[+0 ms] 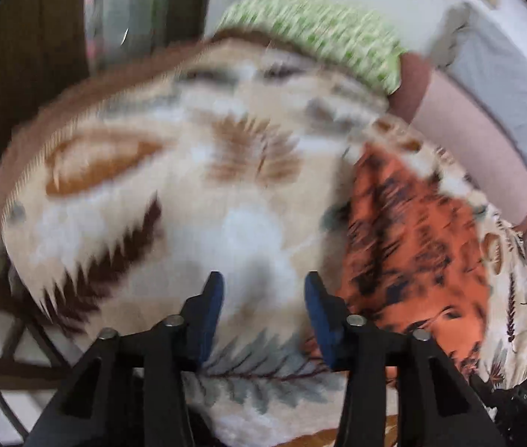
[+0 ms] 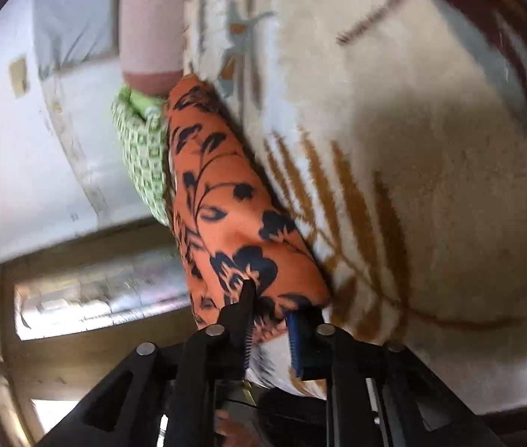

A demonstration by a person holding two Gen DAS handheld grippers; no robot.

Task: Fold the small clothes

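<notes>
**Right gripper pinches the orange garment while the left waits empty**

Right now the orange cloth with the black floral print point(image 2: 226, 201) is caught at its near end by the right gripper point(image 2: 269, 311). The jaws stand narrowly apart with fabric bunched between them, so I judge it a firm pinch on an edge or corner. From that grip the cloth runs away in a long band across the cream fleece blanket with brown and grey leaf motifs point(image 2: 431, 156). Whether the far end rests on the blanket or hangs just above it, I cannot tell. Holding one end like this looks like the way to lift and carry the piece over for a fold.

Over on the other side, the left gripper point(image 1: 263, 290) hovers above the blanket point(image 1: 159, 193), its blue-padded fingers point(image 1: 213, 309) spread wide and nothing between them. The orange cloth point(image 1: 412, 231) lies off to its right, near but not touching. My read is that this hand is free to come in and take a second corner.

Beyond the cloth sits a green-and-white patterned cushion point(image 2: 140, 156), with a pale pink bolster point(image 2: 150, 22) past it; both are at the blanket's far edge and clear of the work. The left view is heavily blurred, so finer details of the cloth's folds are not readable. I judge the fold barely begun.
</notes>
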